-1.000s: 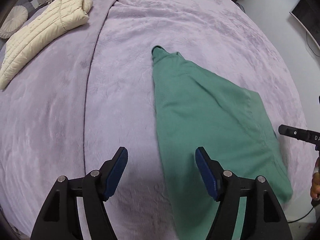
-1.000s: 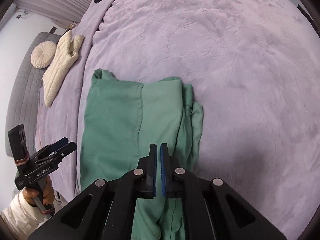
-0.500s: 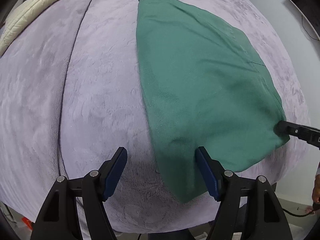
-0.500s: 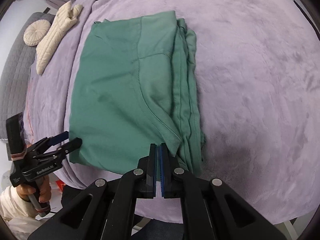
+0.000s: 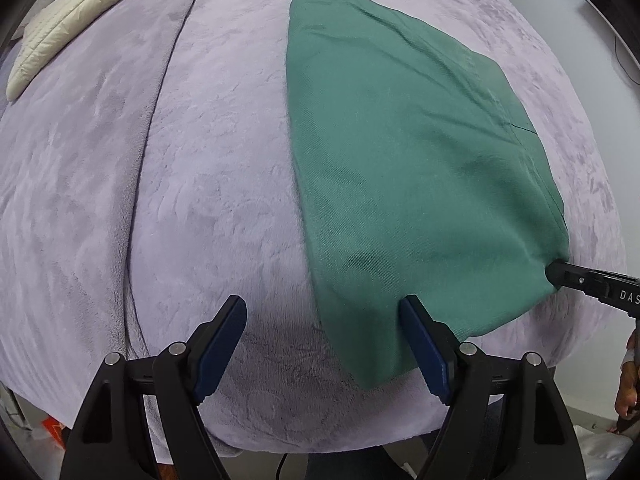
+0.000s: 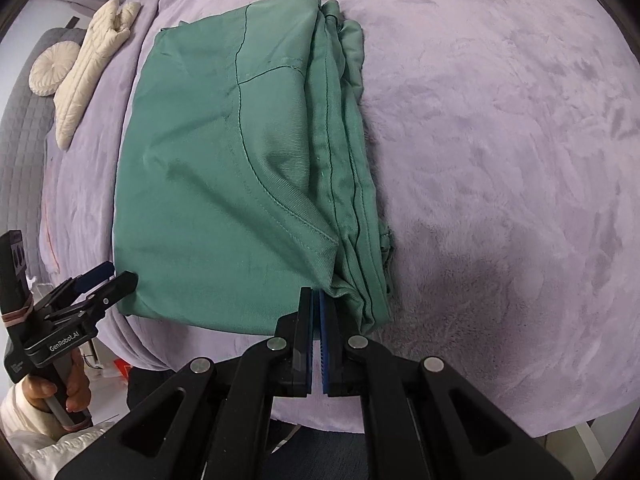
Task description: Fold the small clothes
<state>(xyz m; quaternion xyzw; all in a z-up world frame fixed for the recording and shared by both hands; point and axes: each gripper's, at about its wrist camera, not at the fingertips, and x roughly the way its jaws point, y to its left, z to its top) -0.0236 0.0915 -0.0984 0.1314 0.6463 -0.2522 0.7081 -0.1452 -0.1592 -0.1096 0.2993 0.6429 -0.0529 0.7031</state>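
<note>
A folded green garment (image 5: pixel 404 168) lies on the lilac bed cover (image 5: pixel 208 160); it also shows in the right wrist view (image 6: pixel 224 184). My left gripper (image 5: pixel 322 344) is open, its jaws straddling the garment's near left corner, just short of it; it shows in the right wrist view (image 6: pixel 106 276) too. My right gripper (image 6: pixel 318 304) is shut on the garment's near right corner, where several layers stack up. Its tip shows in the left wrist view (image 5: pixel 560 272) at the cloth's right edge.
A cream quilted jacket (image 5: pixel 80 12) lies at the far left of the bed, also in the right wrist view (image 6: pixel 92 64). A round cream cushion (image 6: pixel 54 66) rests on a grey sofa (image 6: pixel 20 152) beyond it. The bed's near edge (image 5: pixel 320 440) runs just below both grippers.
The green garment has been pulled toward the bed's near edge with my right gripper shut on its corner. My left gripper stayed open and now sits at the cloth's near left corner.
</note>
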